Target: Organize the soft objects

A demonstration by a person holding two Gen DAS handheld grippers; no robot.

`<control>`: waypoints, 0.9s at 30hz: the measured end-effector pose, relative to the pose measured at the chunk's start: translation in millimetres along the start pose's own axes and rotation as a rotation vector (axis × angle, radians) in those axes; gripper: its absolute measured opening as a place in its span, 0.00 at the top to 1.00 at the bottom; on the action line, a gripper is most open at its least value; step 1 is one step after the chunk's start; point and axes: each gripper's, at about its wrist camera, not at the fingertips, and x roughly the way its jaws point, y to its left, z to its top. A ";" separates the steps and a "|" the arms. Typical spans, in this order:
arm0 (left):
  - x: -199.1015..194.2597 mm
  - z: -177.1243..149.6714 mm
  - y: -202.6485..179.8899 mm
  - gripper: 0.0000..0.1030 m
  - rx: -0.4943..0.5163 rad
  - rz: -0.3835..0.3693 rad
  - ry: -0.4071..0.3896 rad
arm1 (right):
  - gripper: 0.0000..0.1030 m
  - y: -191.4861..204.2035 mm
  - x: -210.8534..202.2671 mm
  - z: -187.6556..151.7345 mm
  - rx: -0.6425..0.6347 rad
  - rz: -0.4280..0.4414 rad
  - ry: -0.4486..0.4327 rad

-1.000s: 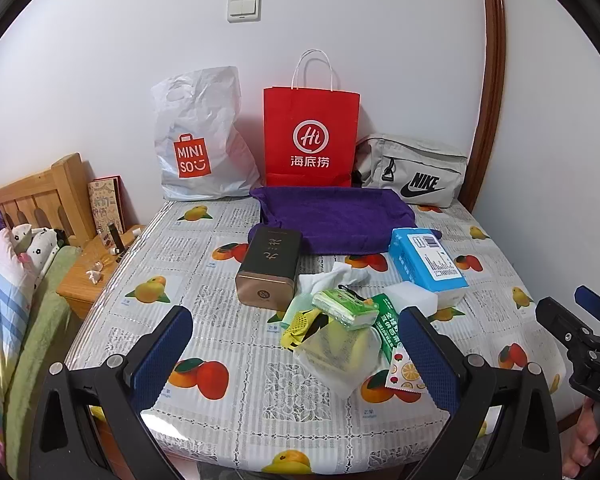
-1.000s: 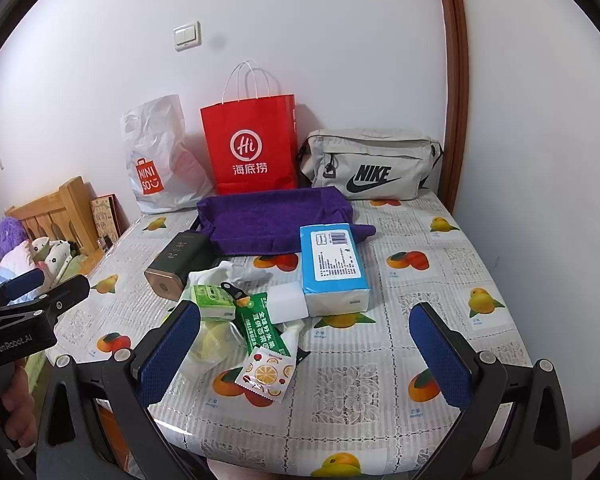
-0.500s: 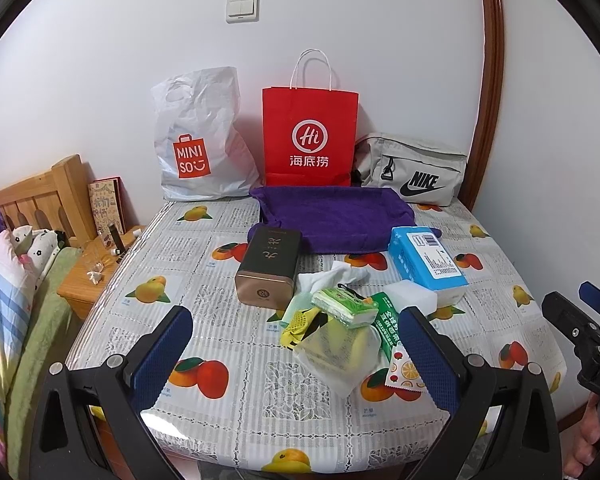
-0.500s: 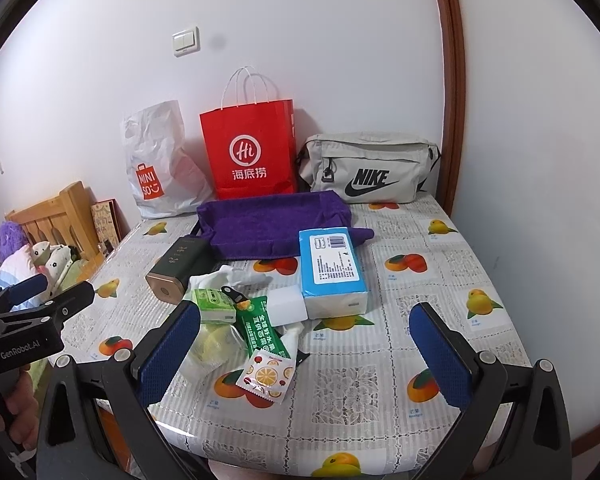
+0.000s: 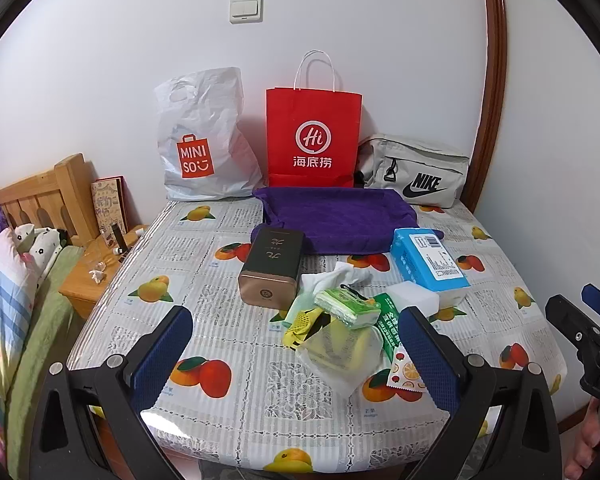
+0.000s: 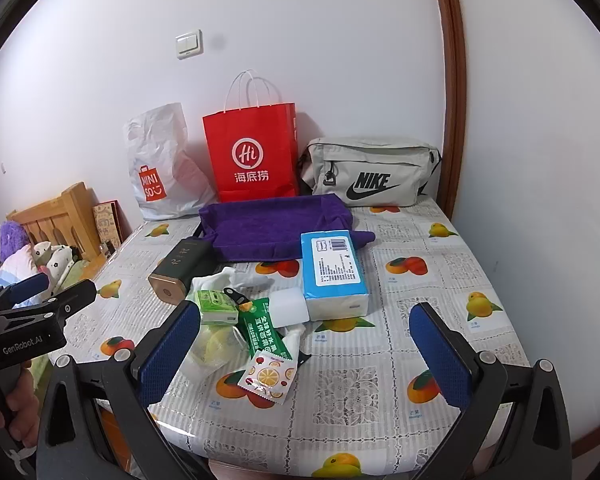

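A purple cloth tray (image 5: 336,216) (image 6: 276,226) lies at the back of the table. In front of it sit a blue tissue pack (image 5: 430,262) (image 6: 334,272), a white sponge block (image 6: 289,307), a green tissue pack (image 5: 348,307) (image 6: 215,303), a white cloth (image 5: 336,276), a clear pouch with yellow contents (image 5: 340,350) (image 6: 212,350) and green and fruit-print sachets (image 6: 266,332). My left gripper (image 5: 296,352) is open and empty, above the near table edge. My right gripper (image 6: 304,348) is open and empty, near the pile.
A dark and gold tin (image 5: 272,266) lies left of the pile. A white Miniso bag (image 5: 202,140), a red paper bag (image 5: 314,136) and a grey Nike bag (image 5: 416,174) stand against the wall. A bed and wooden nightstand (image 5: 96,276) are at the left.
Both grippers have drifted slightly; the right wrist view shifted a little. Nothing on the table has moved.
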 end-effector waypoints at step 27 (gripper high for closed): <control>-0.6 -0.9 -0.3 0.00 0.001 -0.001 -0.002 | 0.00 5.2 -5.7 -0.5 -0.010 0.011 -0.010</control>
